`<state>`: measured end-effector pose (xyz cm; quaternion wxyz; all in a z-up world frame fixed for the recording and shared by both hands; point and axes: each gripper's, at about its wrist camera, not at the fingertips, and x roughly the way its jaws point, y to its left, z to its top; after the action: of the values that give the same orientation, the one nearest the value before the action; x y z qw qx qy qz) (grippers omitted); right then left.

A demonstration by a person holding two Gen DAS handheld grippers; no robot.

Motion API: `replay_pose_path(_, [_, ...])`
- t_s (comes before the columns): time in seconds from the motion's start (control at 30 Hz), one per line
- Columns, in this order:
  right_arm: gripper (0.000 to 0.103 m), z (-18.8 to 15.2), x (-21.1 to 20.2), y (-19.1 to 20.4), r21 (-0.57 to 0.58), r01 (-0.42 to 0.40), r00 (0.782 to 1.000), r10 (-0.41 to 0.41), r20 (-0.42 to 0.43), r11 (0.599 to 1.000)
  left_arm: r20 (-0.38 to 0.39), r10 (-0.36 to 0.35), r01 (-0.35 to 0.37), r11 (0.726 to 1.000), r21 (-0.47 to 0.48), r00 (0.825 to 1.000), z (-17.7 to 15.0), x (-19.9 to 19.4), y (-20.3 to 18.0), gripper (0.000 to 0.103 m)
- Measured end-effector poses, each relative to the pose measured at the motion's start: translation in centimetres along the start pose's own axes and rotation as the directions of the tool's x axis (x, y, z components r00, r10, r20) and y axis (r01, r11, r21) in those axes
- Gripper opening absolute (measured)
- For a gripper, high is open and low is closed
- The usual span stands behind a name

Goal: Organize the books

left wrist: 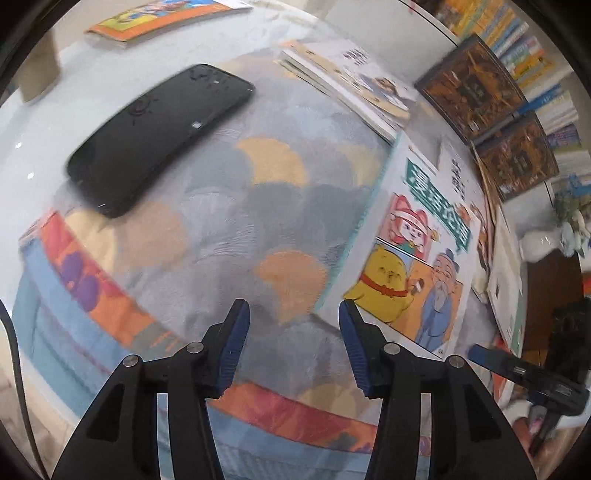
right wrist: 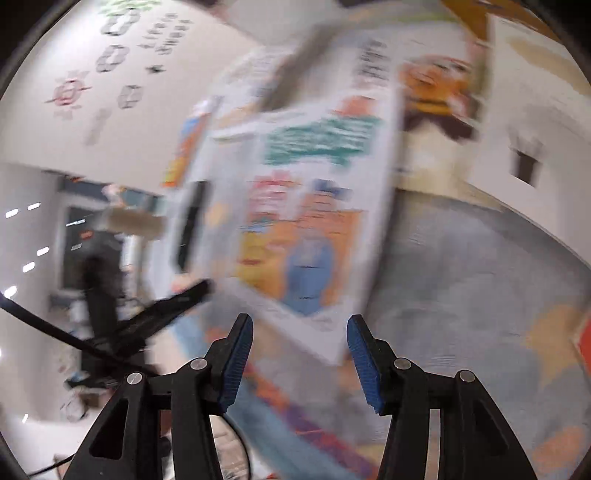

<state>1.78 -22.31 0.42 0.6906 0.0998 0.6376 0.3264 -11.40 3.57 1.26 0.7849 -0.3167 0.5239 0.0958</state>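
Note:
A cartoon-cover book (left wrist: 417,254) with a yellow chick and green title lies on the patterned cloth (left wrist: 229,206), just right of my left gripper (left wrist: 294,314), which is open and empty above the cloth. The same book (right wrist: 306,206) shows blurred in the right wrist view, straight ahead of my right gripper (right wrist: 300,326), which is open and empty. A stack of thin books (left wrist: 354,85) lies further back. Two dark brown books (left wrist: 476,88) lean by a shelf row of books (left wrist: 524,48). An orange book (left wrist: 155,18) lies at the far left.
A black phone (left wrist: 159,136) lies on the cloth at the left. The other gripper (left wrist: 524,373) shows at the lower right edge of the left wrist view. A white vase (left wrist: 543,240) stands at the right. A white booklet (right wrist: 524,133) lies at the right in the right wrist view.

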Motion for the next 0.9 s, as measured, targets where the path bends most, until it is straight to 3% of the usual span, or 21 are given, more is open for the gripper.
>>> replay_pose_path(0.13, [0.038,0.3,0.6,0.1,-0.017,0.150,0.987,-0.149,0.053,0.989,-0.019,-0.011,0.012,0.998,0.067,1.000,1.8,1.5,-1.7,0.047])
replay_pose_path(0.2, [0.037,0.5,0.8,0.7,-0.032,0.195,0.978,-0.191,0.081,0.980,-0.021,-0.015,0.016,0.997,0.072,1.000,2.7,2.2,-2.0,0.047])
replay_pose_path(0.37, [0.037,0.7,2.0,2.3,-0.061,0.261,0.961,-0.254,0.106,0.963,-0.042,-0.044,0.049,0.990,0.129,0.998,4.5,3.3,-3.1,0.046])
replay_pose_path(0.47, [0.037,0.8,2.4,2.7,-0.071,0.232,0.969,-0.224,0.107,0.970,-0.090,-0.103,0.116,0.982,0.147,0.991,4.9,3.6,-3.2,0.046])
replay_pose_path(0.53, [0.039,1.1,2.5,2.4,-0.029,0.197,0.976,-0.193,0.106,0.980,-0.146,-0.203,0.220,0.969,0.111,0.968,5.2,3.9,-2.9,0.048])
replay_pose_path(0.7, [0.039,1.4,1.7,0.3,0.072,0.091,0.988,-0.099,0.119,0.993,-0.176,-0.304,0.318,0.947,0.053,0.936,5.7,3.0,-2.5,0.047])
replay_pose_path(0.83, [0.039,1.1,0.7,-1.8,0.147,0.003,0.991,-0.022,0.129,0.989,-0.193,-0.484,0.502,0.863,0.054,0.854,6.0,0.1,-3.8,0.047])
replay_pose_path(0.87, [0.039,1.0,0.6,-2.1,0.163,-0.009,0.991,-0.013,0.134,0.987,-0.195,-0.478,0.497,0.866,0.060,0.856,6.1,0.1,-4.0,0.047])
replay_pose_path(0.9, [0.039,0.9,0.5,-2.2,0.171,-0.012,0.990,-0.012,0.138,0.985,-0.195,-0.452,0.472,0.879,0.071,0.870,6.1,0.4,-4.1,0.046])
